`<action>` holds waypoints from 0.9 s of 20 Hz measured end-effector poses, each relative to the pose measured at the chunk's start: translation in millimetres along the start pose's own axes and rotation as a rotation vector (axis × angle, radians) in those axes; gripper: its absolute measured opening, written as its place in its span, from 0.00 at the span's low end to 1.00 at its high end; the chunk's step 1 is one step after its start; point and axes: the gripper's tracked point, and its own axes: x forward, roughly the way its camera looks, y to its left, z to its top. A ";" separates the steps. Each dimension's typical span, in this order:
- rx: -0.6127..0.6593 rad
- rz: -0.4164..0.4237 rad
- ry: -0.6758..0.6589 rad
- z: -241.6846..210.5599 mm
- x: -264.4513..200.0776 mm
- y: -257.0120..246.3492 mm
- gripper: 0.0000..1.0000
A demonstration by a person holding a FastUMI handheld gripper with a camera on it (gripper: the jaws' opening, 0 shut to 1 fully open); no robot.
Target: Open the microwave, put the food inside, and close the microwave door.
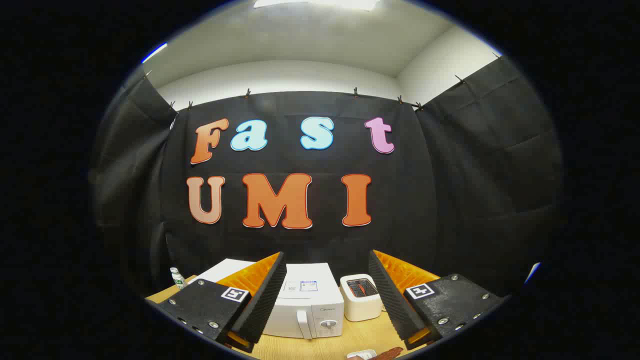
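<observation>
On the pale wooden table [325, 345], a white box-shaped microwave [307, 305] stands with its door closed, seen between and just beyond the 2 fingers of the tool [327, 292]. That tool is spread wide and holds nothing; it hangs above the table, apart from the oven. A vertical white door handle [301, 324] sits on the front, just left of a round control knob [328, 324].

Opening looks like the step in hand, not yet begun. To do it well, I would lower the tool toward the handle, line 1 finger behind it, and pull along the door's swing rather than straight back, so the light oven does not slide.

Just right of the microwave stands a small white square container [361, 297] holding something dark and orange, probably the food. A small white bottle with a green cap [177, 278] stands well to the left.
</observation>
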 end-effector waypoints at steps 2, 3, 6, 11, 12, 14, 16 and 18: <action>-0.012 -0.002 0.000 -0.1 0.7 -1.1 0.98; -0.015 -0.003 0.004 -0.9 0.9 -1.6 0.98; -0.023 -0.008 0.007 1.1 2.2 -3.6 0.98; -0.002 -0.022 0.027 -3.5 4.2 -6.3 0.98; 0.001 -0.028 0.031 -6.0 4.9 -8.0 0.98; 0.004 -0.033 0.048 -11.0 5.8 -10.2 0.98; 0.006 -0.041 0.057 -13.4 8.1 -14.6 0.98; 0.020 -0.040 0.075 -18.8 11.2 -15.1 0.98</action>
